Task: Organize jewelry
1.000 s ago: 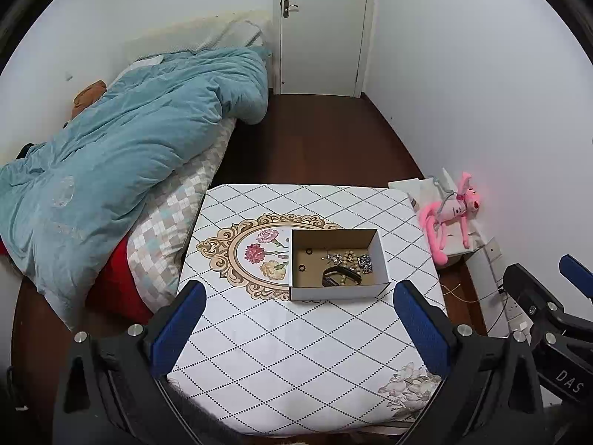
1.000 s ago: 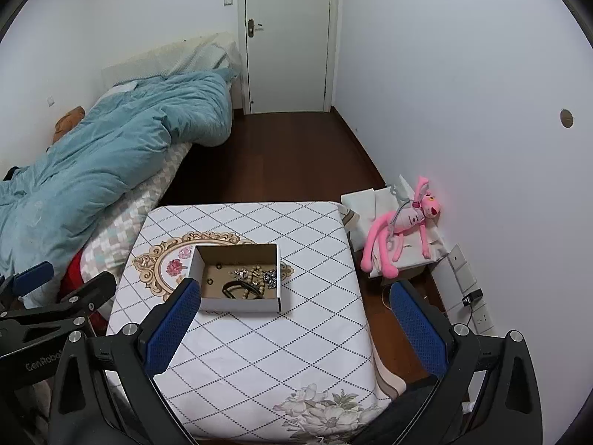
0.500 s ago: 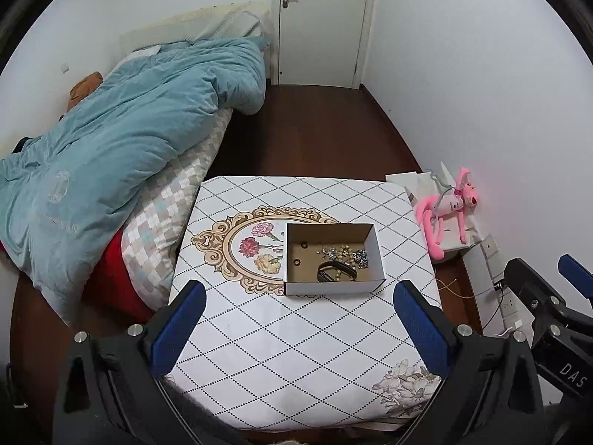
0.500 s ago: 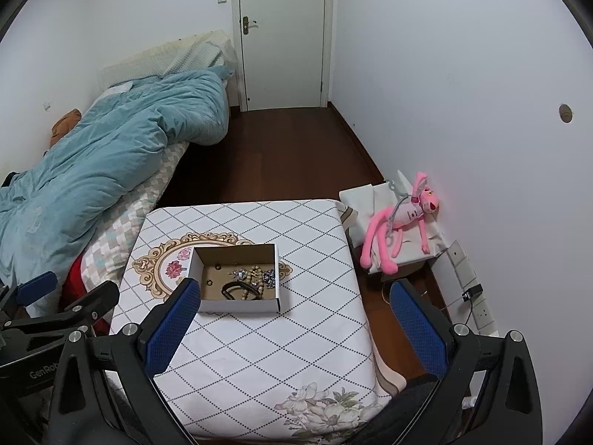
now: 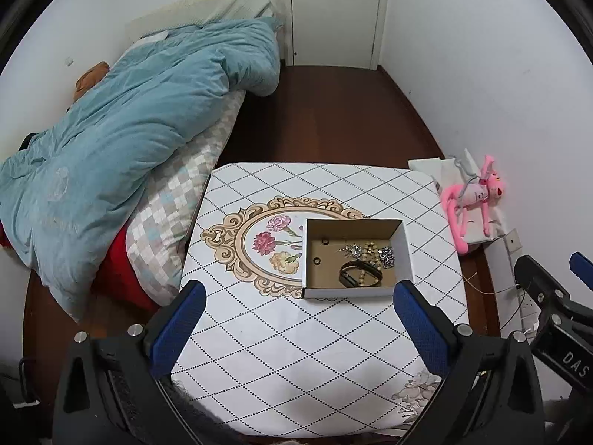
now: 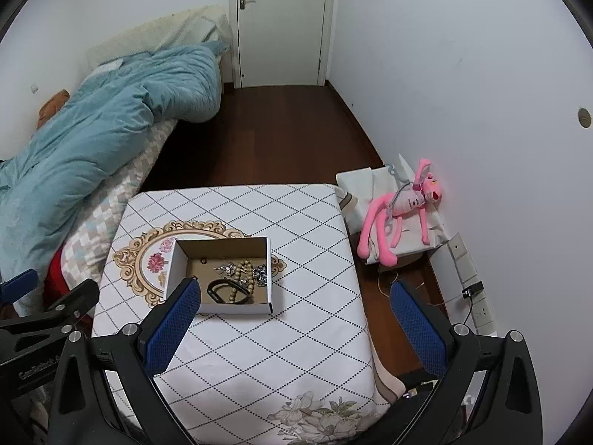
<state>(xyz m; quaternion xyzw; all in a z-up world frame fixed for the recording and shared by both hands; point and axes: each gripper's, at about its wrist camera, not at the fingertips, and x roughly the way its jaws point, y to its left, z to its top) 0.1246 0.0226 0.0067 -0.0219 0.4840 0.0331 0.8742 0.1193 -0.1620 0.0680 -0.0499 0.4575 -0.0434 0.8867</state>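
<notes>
A shallow cardboard box [image 5: 404,256] [image 6: 174,263] sits on the table's white diamond-patterned cloth [image 5: 296,333] [image 6: 278,333]. In it lie a black band [image 5: 357,274] [image 6: 222,291], a beige bead string [image 5: 370,252] [image 6: 242,278], silver pieces [image 5: 387,254] [image 6: 261,272] and two small rings [image 5: 317,260]. My left gripper [image 5: 298,328] is open and empty, high above the table's near side. My right gripper [image 6: 296,324] is open and empty, high above the table's right part; its left finger [image 6: 172,328] overlaps the box's near-left corner in view.
A bed with a teal duvet [image 5: 122,141] runs along the left. A pink plush toy [image 6: 400,207] lies on white bags by the right wall. Wall sockets and a cable [image 6: 470,293] are at the right. A white door [image 5: 333,11] closes the far end.
Both views have shifted a little: the table and box moved up and left in the left wrist view half a second ago, then back toward the right. Both grippers stay open.
</notes>
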